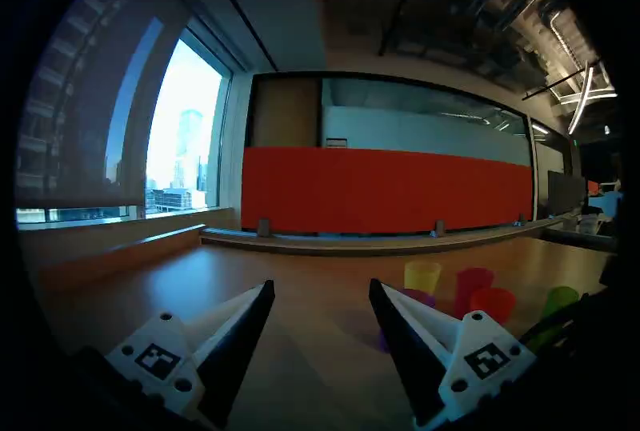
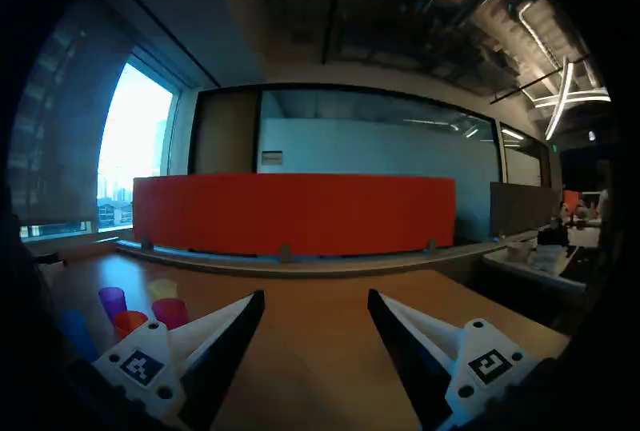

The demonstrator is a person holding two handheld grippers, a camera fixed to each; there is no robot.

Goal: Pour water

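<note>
Wall sign [image 1: 337, 142], apparently illegible.

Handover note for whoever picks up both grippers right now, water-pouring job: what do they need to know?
Left gripper: open, empty, above the wooden table.
Right gripper: open, empty.
Coloured cups stand clustered on the table, to the right in the left gripper view, to the left in the right gripper view.
Done: nothing gripped; no pour evident, cup contents cannot be told.
Left: grasp a cup, pour.
</note>
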